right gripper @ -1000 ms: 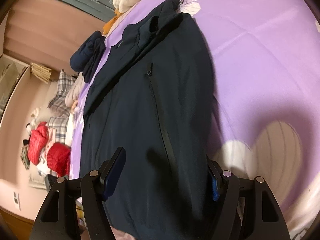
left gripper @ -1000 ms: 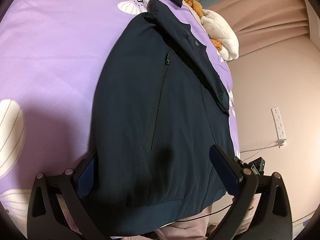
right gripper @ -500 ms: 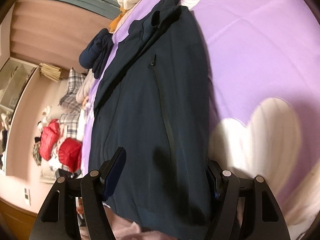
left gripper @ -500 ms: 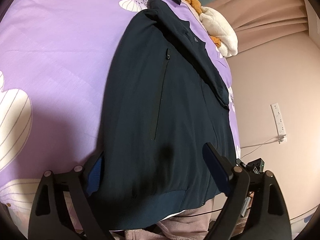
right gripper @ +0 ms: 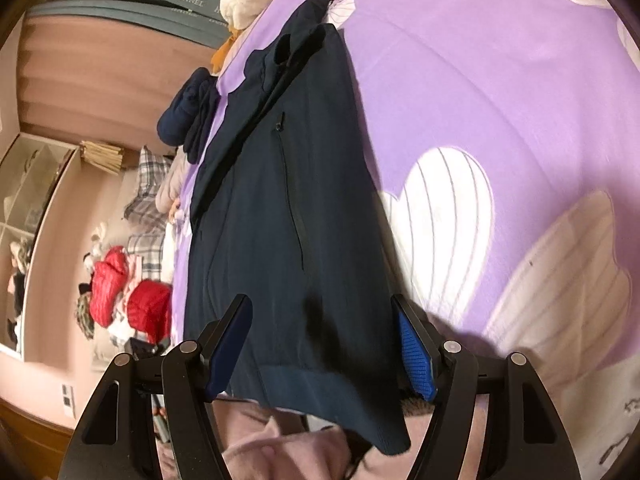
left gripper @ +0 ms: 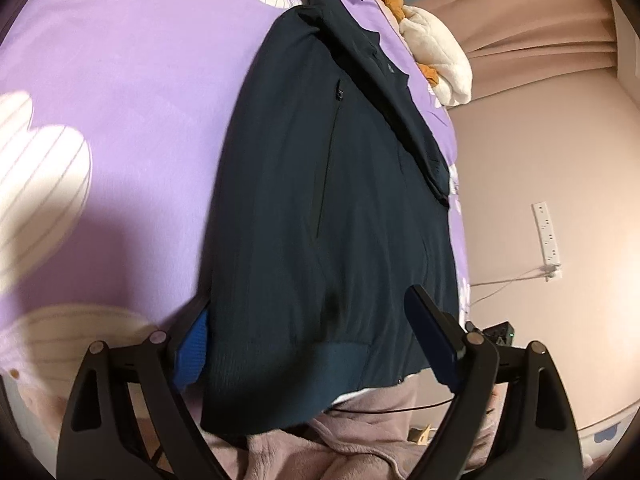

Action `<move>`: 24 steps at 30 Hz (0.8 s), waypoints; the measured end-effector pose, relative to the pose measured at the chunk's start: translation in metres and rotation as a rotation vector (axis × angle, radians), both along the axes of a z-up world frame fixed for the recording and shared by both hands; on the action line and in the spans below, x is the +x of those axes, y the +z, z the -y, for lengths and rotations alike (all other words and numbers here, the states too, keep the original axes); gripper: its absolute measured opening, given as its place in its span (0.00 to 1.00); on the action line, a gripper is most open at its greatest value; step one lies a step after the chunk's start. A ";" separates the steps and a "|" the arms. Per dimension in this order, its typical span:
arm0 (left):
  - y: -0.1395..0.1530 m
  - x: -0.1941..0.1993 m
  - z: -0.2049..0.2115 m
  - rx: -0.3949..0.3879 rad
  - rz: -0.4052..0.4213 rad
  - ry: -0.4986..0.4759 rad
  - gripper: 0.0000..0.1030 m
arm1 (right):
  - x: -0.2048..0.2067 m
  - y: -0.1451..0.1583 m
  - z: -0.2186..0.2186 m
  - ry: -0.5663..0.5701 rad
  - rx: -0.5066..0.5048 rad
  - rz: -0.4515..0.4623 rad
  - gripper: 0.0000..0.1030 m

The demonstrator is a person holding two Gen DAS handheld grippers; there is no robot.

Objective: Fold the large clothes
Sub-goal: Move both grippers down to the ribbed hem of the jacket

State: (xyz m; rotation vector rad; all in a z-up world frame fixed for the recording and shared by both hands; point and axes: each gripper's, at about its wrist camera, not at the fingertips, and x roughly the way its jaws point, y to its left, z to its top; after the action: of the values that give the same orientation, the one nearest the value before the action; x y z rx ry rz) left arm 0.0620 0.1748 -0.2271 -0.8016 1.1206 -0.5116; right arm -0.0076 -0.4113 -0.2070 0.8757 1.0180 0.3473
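Jacket (left gripper: 320, 220) (right gripper: 288, 232) — dark navy, lying flat on purple bed (left gripper: 140, 100), hem at near edge. Left claw (left gripper: 316, 344) — wide, straddling hem. Right claw (right gripper: 324, 344) — wide, likewise.

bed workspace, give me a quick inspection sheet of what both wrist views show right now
Surface: purple floral bedsheet, flat.
Job's things: dark navy jacket spread lengthwise, ribbed hem nearest the cameras, hem overhanging the bed edge.
Clutter: white plush toy and a dark bundled garment at the far end of the bed.
Grippers: left gripper and right gripper both open, fingers straddling the hem, not clamped.
Cables: white cord from a wall power strip; thin black cable below the hem.
Surroundings: pink curtains, red jackets on the floor.
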 end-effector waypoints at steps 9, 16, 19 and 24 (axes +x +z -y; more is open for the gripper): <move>0.003 0.004 0.007 -0.012 0.003 0.021 0.87 | 0.025 -0.003 -0.019 0.042 0.022 0.037 0.70; 0.003 0.013 0.023 -0.010 0.008 -0.010 0.87 | 0.037 -0.003 -0.034 0.082 -0.011 0.068 0.70; 0.004 0.015 0.029 -0.005 0.014 -0.028 0.86 | 0.039 -0.001 -0.036 0.084 -0.025 0.066 0.69; 0.006 0.013 0.040 0.029 0.029 -0.063 0.84 | 0.036 0.000 -0.037 0.064 -0.063 0.061 0.62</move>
State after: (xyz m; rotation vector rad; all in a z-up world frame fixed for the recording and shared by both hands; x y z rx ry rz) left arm 0.0750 0.1353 -0.2210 -0.7335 1.1268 -0.5574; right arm 0.0280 -0.3748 -0.2068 0.7726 0.9973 0.3914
